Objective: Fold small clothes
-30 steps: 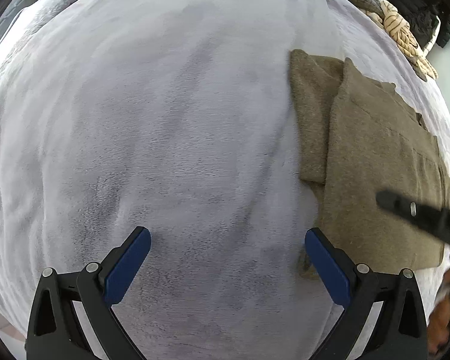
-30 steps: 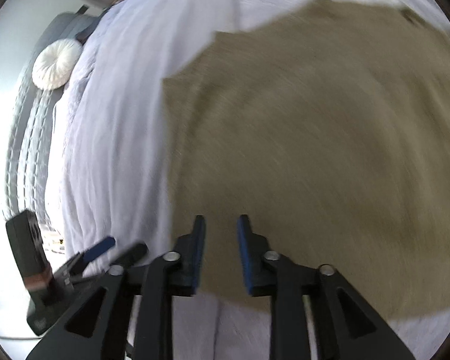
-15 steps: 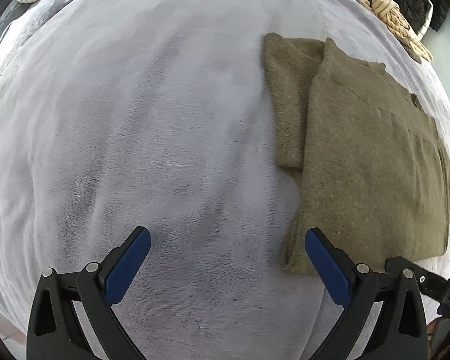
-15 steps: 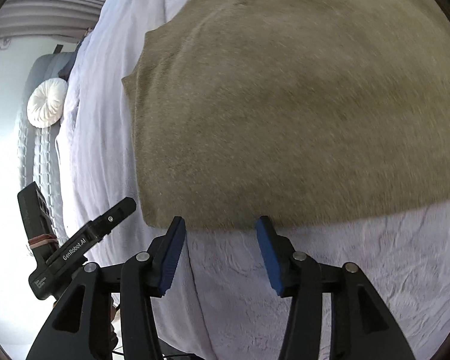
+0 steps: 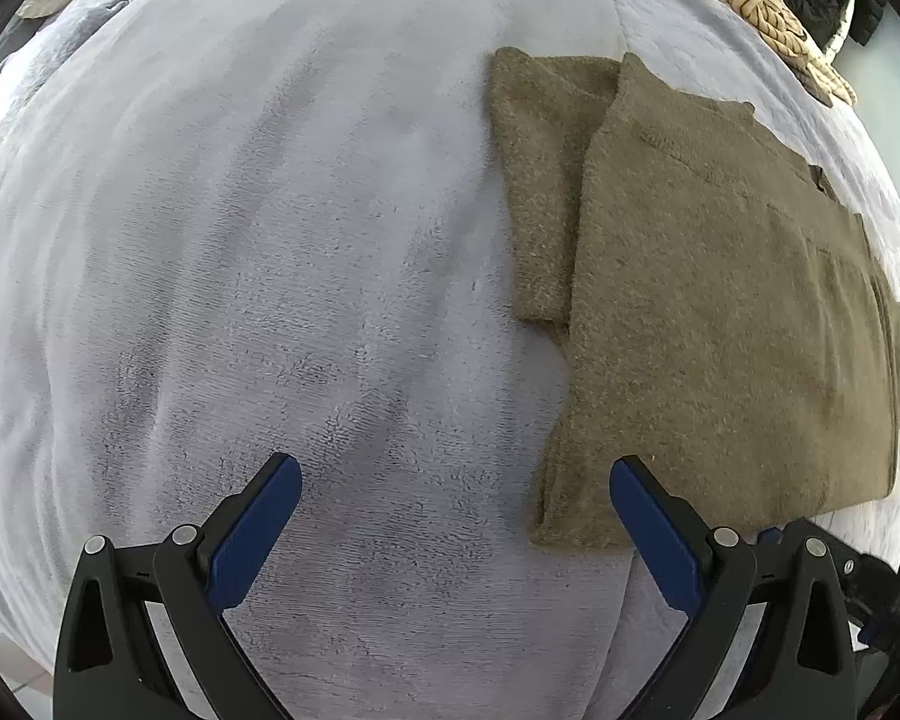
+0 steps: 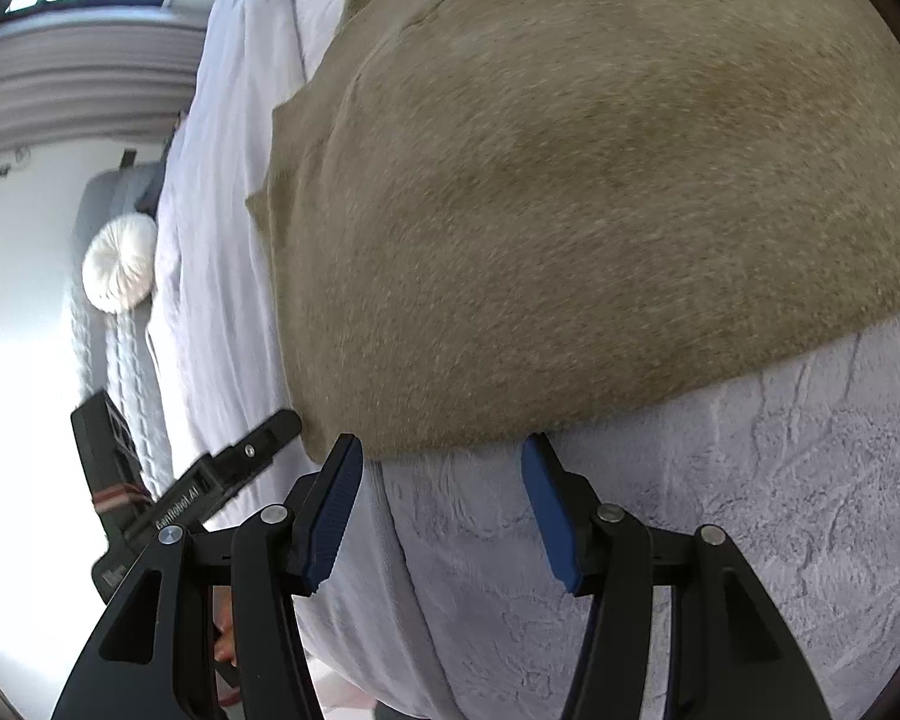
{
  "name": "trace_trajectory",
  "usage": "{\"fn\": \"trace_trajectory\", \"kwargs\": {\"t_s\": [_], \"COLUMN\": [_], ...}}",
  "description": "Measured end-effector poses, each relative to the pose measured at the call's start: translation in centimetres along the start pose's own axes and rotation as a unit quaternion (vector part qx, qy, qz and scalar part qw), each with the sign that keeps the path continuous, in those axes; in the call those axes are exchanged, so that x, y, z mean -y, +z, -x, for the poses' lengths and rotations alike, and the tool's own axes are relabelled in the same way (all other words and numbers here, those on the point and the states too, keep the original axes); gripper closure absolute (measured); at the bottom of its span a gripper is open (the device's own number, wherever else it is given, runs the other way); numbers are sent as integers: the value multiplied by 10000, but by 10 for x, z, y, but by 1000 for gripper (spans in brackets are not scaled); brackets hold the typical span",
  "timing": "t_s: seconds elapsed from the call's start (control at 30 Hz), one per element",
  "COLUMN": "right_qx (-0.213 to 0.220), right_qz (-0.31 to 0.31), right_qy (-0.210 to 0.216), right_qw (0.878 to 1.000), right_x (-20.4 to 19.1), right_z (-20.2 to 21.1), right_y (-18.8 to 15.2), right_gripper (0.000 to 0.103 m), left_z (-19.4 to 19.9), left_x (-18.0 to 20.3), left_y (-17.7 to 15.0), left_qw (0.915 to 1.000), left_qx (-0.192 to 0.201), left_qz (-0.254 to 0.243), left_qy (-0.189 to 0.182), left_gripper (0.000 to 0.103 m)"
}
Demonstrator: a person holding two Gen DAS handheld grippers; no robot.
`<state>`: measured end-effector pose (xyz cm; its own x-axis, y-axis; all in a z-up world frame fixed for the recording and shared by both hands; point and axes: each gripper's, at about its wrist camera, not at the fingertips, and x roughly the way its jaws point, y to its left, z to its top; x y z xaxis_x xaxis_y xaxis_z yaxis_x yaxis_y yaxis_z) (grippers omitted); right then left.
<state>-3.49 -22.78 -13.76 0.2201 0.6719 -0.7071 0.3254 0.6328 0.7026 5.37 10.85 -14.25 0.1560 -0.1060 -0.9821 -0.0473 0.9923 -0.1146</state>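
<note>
An olive-brown knitted garment (image 5: 720, 312) lies folded flat on a pale lilac fleece blanket (image 5: 270, 270), with a narrower folded strip (image 5: 534, 180) along its left side. My left gripper (image 5: 456, 516) is open and empty, low over the blanket; its right finger is beside the garment's near-left corner. In the right wrist view the garment (image 6: 600, 210) fills most of the frame. My right gripper (image 6: 441, 480) is open and empty, its fingertips at the garment's near edge. The left gripper (image 6: 252, 456) shows at its left.
Striped and dark clothes (image 5: 774, 6) lie piled at the blanket's far right. A round white cushion (image 6: 120, 270) lies beside the bed at the left. The blanket (image 6: 720, 510) drops off at the near edge.
My right gripper has opened and drawn back from over the garment to its near edge. The left view has shifted right, bringing the garment closer to its right finger.
</note>
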Motion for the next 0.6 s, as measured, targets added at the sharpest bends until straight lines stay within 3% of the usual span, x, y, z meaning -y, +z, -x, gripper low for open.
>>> {"fn": "trace_trajectory", "kwargs": {"t_s": [0.2, 0.37, 0.47, 0.53, 0.57, 0.6], "right_qx": [156, 301, 306, 293, 266, 250], "right_qz": [-514, -832, -1085, -1200, -1209, -1199], "right_qy": [439, 934, 1256, 1409, 1469, 1581], "right_qw": [9976, 9917, 9857, 9823, 9814, 9798], "right_x": [9, 2, 0, -2, -3, -4], "right_z": [-11, -33, -45, -49, -49, -48], "right_y": [8, 17, 23, 28, 30, 32], "right_gripper": [43, 41, 41, 66, 95, 94], "left_z": [-1, -5, -10, -14, -16, -19], "left_x": [0, -7, -10, -9, -9, -8], "left_y": [7, 22, 34, 39, 41, 44], "left_qw": [9996, 9948, 9878, 9802, 9775, 9752], "left_qx": [13, 11, -56, -127, -161, -194], "left_qz": [26, 315, 531, 698, 737, 769], "left_qy": [-274, -966, -1462, -1848, -1971, -2067], "left_gripper": [0, 0, 0, 0, 0, 0]}}
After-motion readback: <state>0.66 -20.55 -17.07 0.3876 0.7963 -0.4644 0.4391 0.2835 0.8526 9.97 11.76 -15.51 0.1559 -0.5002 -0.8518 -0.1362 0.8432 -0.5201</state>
